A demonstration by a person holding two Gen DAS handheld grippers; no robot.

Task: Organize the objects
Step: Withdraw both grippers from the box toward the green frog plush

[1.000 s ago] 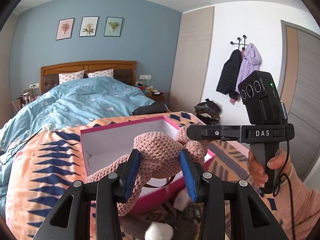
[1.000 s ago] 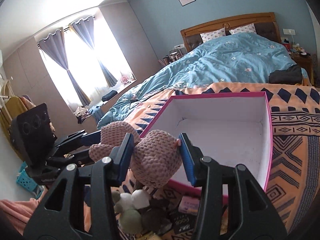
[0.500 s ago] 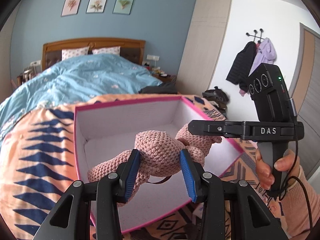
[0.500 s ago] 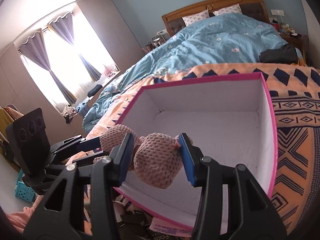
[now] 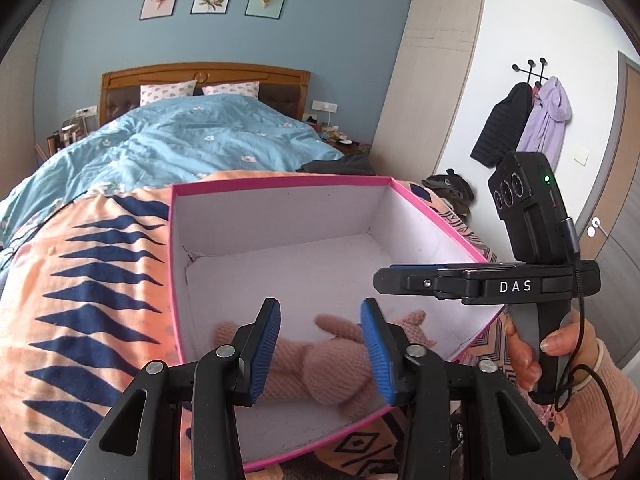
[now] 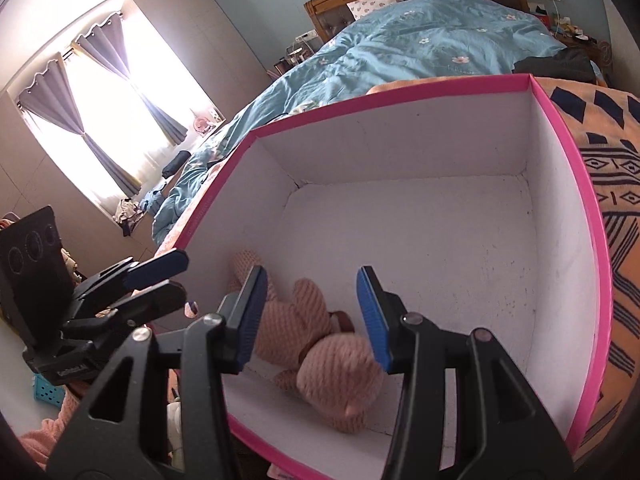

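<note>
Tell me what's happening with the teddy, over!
Left gripper and right gripper: jaws open, holding nothing. Teddy lying on the floor of the pink box. Nothing in the way.

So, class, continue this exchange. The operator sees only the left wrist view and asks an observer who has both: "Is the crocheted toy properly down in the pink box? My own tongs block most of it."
Observer: Yes. In the right wrist view the pink crocheted toy lies flat on the floor of the pink box, close to its left wall.
Operator: Are the right tongs gripping it? I see them only side-on.
Observer: No. The right tongs are open, blue pads spread wider than the toy and not clamping it.
Operator: What lies beyond the box's left side?
Observer: A bright window with grey curtains.
</note>
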